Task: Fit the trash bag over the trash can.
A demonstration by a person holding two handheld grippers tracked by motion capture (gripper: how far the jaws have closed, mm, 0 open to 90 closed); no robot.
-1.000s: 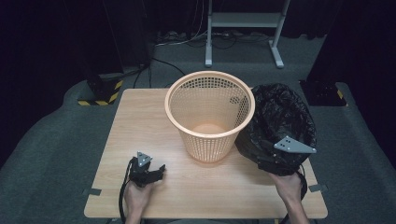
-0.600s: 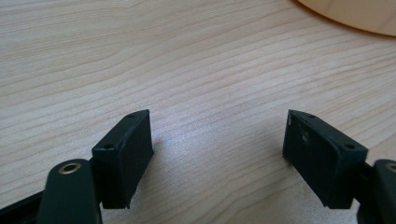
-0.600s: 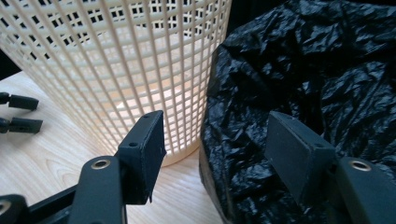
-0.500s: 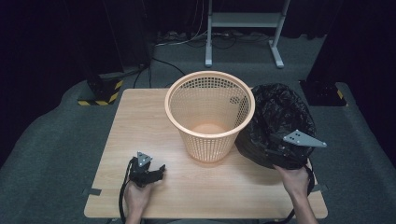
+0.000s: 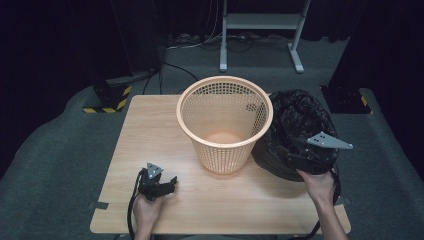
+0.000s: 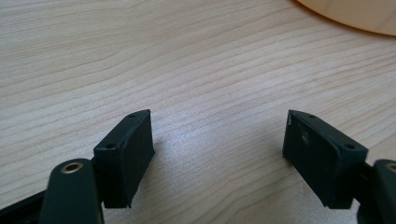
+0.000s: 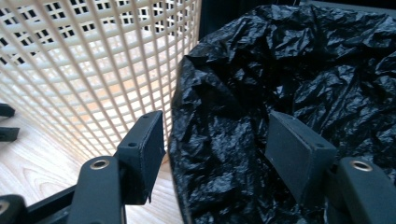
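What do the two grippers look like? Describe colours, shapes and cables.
The left gripper and right gripper are black, each topped by a grey three-cornered plate. Their fingers are flat rectangular black blocks with brass-coloured pivot rivets. A black cable trails from each. No sleeves are visible.

1. A pale wood-grain rectangular desk [image 5: 150,130] stands on grey carpet floor [image 5: 60,150].
2. Beyond the desk, a grey metal stand with two feet [image 5: 260,30] rises against dark black curtains [image 5: 60,40].
3. A black base with yellow-black hazard stripes [image 5: 107,97] sits far left.
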